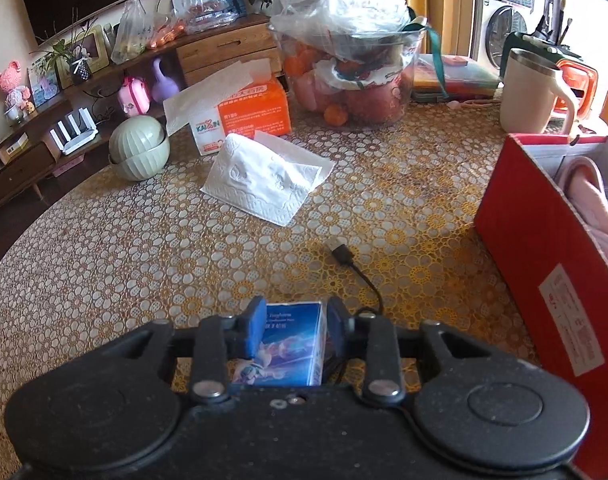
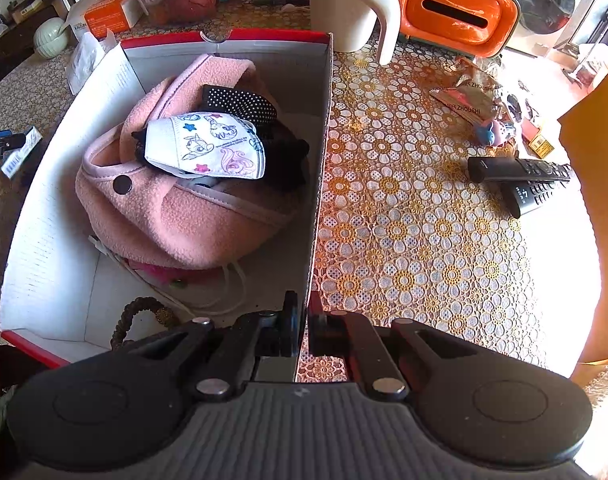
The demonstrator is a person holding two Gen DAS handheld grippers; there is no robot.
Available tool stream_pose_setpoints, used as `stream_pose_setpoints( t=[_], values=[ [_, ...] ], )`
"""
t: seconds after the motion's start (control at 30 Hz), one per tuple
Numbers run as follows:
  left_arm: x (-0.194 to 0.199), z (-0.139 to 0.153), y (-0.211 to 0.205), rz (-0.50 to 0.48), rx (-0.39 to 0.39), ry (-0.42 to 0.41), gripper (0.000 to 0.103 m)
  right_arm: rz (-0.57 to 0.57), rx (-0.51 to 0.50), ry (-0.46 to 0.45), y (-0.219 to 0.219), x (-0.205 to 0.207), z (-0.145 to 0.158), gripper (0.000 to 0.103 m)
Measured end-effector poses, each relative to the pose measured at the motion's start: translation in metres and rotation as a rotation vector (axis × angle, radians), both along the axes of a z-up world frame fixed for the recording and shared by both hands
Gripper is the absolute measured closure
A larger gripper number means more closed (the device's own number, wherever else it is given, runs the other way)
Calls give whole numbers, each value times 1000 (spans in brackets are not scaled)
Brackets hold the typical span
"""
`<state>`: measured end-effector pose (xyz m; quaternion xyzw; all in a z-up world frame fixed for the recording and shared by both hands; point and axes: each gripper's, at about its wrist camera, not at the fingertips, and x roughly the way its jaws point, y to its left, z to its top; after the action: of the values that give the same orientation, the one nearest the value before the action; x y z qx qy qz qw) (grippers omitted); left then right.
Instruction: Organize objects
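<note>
At about nine o'clock on the lace-patterned surface point(image 1: 143, 248) sits a green ribbed bowl point(image 1: 139, 147), with an orange tissue pack point(image 1: 247, 114) and a loose folded tissue point(image 1: 263, 178) toward eleven, all still out of the box. At six o'clock in the left wrist view, the left gripper point(image 1: 293, 332) has its jaws pinching a small blue carton point(image 1: 291, 344) from both sides, blue pads flat on its faces, probably so it can be carried over. A black USB cable point(image 1: 346, 258) trails just beyond it. At three o'clock stands the red shoebox point(image 1: 544, 248), the likely destination. In the right wrist view, the right gripper point(image 2: 301, 330) has its jaws pressed together on the box's thin right wall point(image 2: 322, 168), apparently steadying it. Inside lie a pink fleece garment point(image 2: 191, 216) and a cartoon-printed mask point(image 2: 205, 146). Two black remotes point(image 2: 520, 172) rest at three o'clock.
</note>
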<state>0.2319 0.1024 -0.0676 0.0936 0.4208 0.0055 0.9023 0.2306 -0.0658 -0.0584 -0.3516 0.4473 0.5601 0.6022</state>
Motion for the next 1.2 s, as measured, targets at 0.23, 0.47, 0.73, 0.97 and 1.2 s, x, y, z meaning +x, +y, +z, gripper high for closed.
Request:
stream_pose_setpoints(
  t=[0.23, 0.47, 0.73, 0.97, 1.2],
  values=[
    [-18, 21, -20, -45, -4, -18, 74, 10, 27, -4, -6, -2, 4, 99],
    [-14, 11, -5, 8, 7, 2, 30, 11, 32, 11, -8, -2, 4, 99],
    [-1, -20, 22, 50, -9, 49, 10, 12, 24, 9, -6, -2, 4, 99],
    [10, -46, 44, 112, -52, 108, 10, 4, 19, 16, -6, -2, 4, 99],
    [11, -54, 47, 122, -73, 121, 32, 0, 16, 18, -6, -1, 3, 99]
  ],
)
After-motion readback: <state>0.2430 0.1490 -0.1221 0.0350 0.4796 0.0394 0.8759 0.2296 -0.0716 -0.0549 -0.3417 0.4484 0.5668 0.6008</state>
